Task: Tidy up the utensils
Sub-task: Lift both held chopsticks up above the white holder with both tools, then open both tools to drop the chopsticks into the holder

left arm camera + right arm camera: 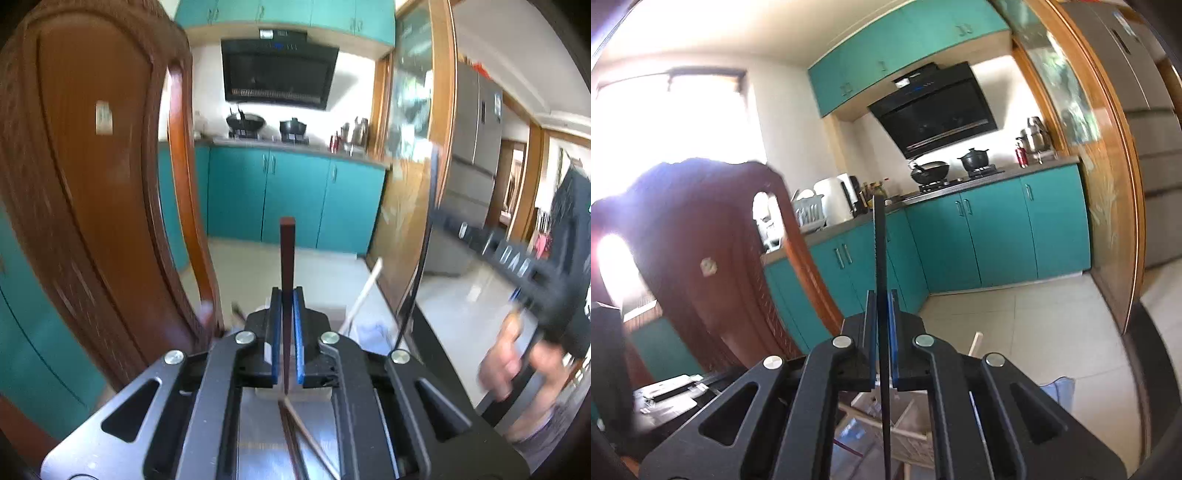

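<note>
Chopstick point(287, 258), dark red-brown, stands upright clamped between the blue pads of the left gripper point(287, 295), a wooden chair back point(92, 166) close at its left. Right view: right gripper point(881, 302) pinches a thin black utensil point(880, 251) upright, above a white basket point(908, 439).

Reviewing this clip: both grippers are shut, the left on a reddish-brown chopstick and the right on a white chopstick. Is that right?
Not quite. The right gripper is shut on a black chopstick, not a white one, as the right wrist view shows. The left gripper is indeed shut on a reddish-brown chopstick.
</note>
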Demonstrator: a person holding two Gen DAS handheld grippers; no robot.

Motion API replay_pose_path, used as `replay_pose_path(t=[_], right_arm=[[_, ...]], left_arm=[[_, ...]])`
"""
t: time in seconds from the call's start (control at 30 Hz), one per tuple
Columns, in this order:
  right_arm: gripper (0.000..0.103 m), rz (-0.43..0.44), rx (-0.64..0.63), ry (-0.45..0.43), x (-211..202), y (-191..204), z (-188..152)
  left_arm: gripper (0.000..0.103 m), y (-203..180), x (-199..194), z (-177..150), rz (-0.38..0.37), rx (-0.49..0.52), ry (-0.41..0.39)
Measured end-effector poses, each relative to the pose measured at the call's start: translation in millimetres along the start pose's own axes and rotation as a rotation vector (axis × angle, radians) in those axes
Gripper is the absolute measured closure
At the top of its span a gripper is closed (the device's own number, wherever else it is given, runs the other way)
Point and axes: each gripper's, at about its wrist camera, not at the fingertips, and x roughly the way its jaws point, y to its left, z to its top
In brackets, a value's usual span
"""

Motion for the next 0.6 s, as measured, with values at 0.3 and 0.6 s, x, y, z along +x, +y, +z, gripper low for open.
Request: replay_pose_path(t=[0.3,0.6], right_arm=[[0.097,-0.09,0.047,-0.003,46,-28,-10],[0.097,-0.119,-0.04,0.147,81,-28,-49]], left_arm=[[0.096,18,28,40,0.044,-0.098,-0.174],[0.096,26,109,12,0.127,-0.095,-0.027]])
